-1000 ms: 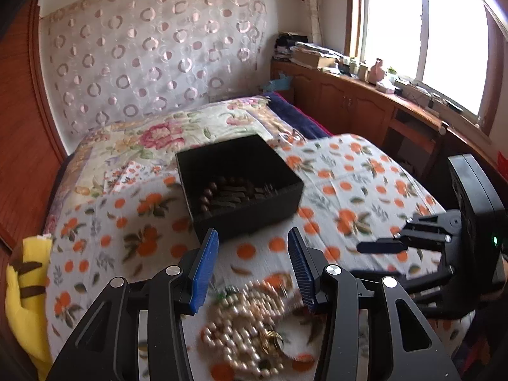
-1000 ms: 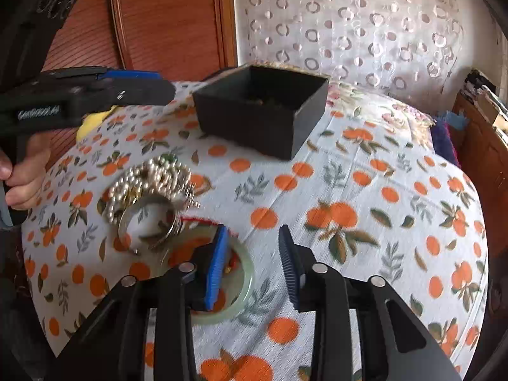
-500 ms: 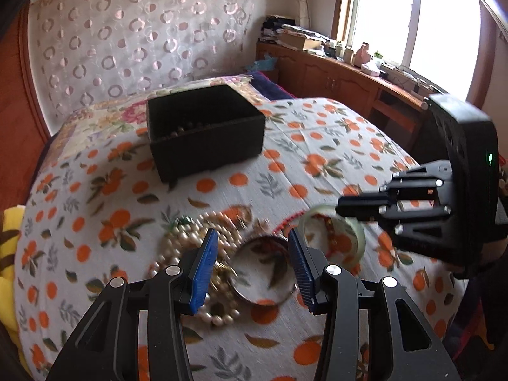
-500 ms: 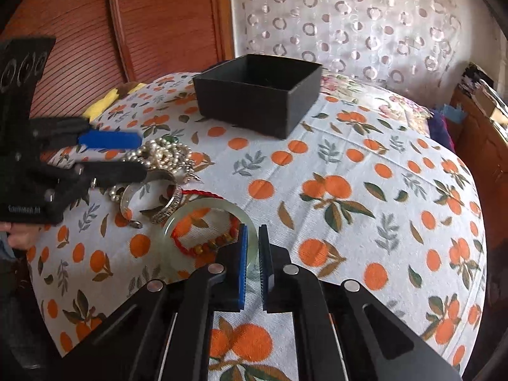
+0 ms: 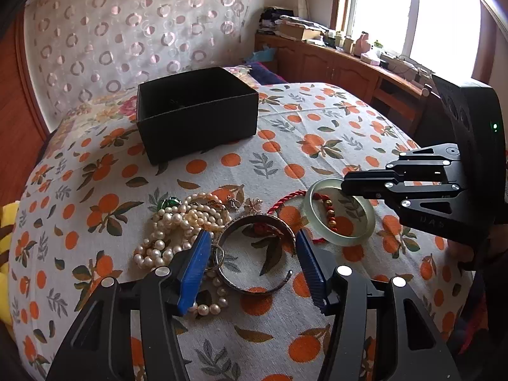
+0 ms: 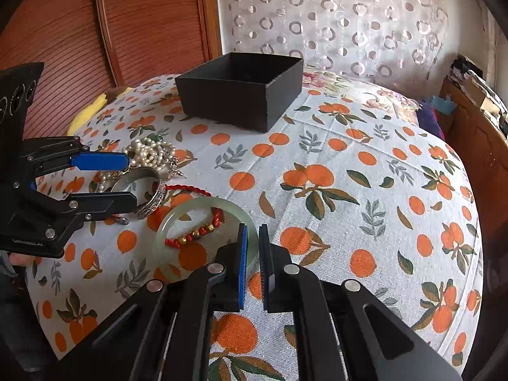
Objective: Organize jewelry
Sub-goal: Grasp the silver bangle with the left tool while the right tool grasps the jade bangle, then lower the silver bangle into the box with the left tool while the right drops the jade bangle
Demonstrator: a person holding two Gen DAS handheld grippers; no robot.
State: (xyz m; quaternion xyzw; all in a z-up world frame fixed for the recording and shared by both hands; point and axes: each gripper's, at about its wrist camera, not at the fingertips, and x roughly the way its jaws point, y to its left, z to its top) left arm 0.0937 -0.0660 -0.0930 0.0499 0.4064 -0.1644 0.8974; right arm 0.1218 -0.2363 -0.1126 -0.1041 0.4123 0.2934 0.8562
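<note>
A pale green jade bangle [image 6: 177, 216] lies on the orange-print cloth, and my right gripper [image 6: 252, 238] is shut on its near rim; it also shows in the left wrist view [image 5: 358, 235]. A red cord bracelet with gold beads [image 6: 197, 233] lies inside the bangle. My left gripper [image 5: 254, 254] is open, its fingers either side of a silver cuff bangle [image 5: 254, 222]. A heap of pearl strands [image 5: 177, 222] lies left of it. The open black box [image 5: 197, 111] stands farther back.
The cloth-covered round table [image 6: 381, 190] drops away at its edges. A yellow cloth [image 6: 85, 111] lies at the far left. A wooden cabinet [image 5: 333, 66] stands under the window. A small green pendant [image 5: 170, 203] sits by the pearls.
My left gripper has dropped lower and closer over the silver cuff and pearls. My right gripper stays closed on the jade bangle's rim, as half a second ago; a second ago it was open.
</note>
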